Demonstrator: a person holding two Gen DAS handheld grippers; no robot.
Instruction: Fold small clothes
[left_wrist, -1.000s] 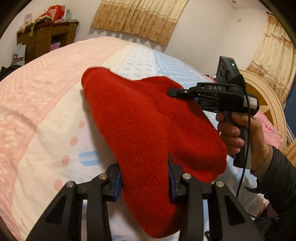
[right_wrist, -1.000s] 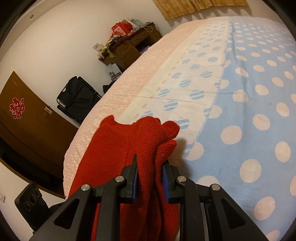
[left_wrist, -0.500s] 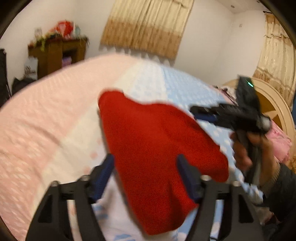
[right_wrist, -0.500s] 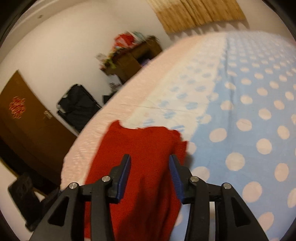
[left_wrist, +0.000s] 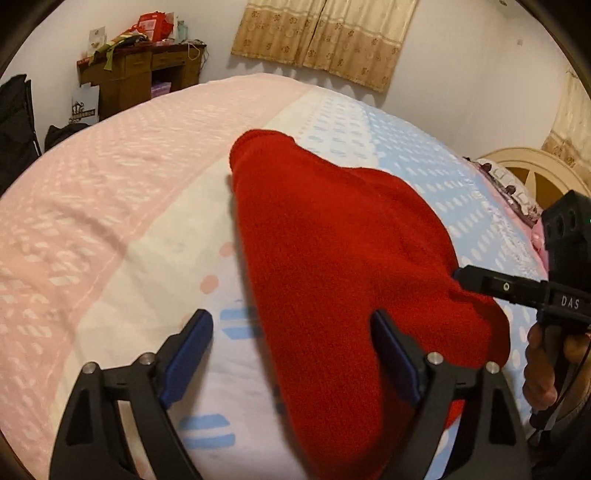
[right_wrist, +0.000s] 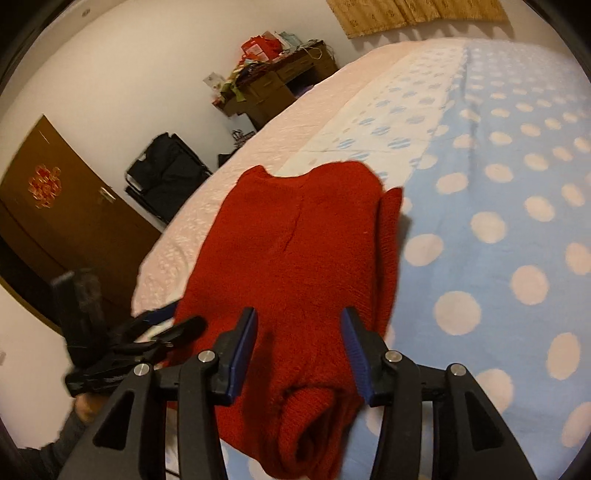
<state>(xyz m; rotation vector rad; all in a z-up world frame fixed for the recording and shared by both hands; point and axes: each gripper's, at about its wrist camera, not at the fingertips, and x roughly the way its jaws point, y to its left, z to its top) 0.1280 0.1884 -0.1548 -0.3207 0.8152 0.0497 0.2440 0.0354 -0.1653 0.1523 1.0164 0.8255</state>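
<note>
A red knitted garment (left_wrist: 332, 258) lies folded on the bed (left_wrist: 110, 206), also in the right wrist view (right_wrist: 295, 251). My left gripper (left_wrist: 291, 350) is open, its jaws wide apart above the garment's near end, holding nothing. My right gripper (right_wrist: 299, 343) is open too, its jaws either side of the garment's near edge without gripping it. The right gripper shows in the left wrist view (left_wrist: 461, 275) at the garment's right edge. The left gripper shows in the right wrist view (right_wrist: 177, 325) at the garment's left edge.
The bed cover is pink on the left, white in the middle and blue with pale dots (right_wrist: 498, 229) on the right. A cluttered wooden desk (left_wrist: 140, 70) stands by the far wall. A black bag (right_wrist: 166, 170) and a brown door (right_wrist: 55, 206) are beyond the bed. A cream headboard (left_wrist: 532, 173) is at right.
Both grippers were shut on the red garment a second ago. Both have opened and let it go, and it now lies flat on the bed. Both have drawn back a little.
</note>
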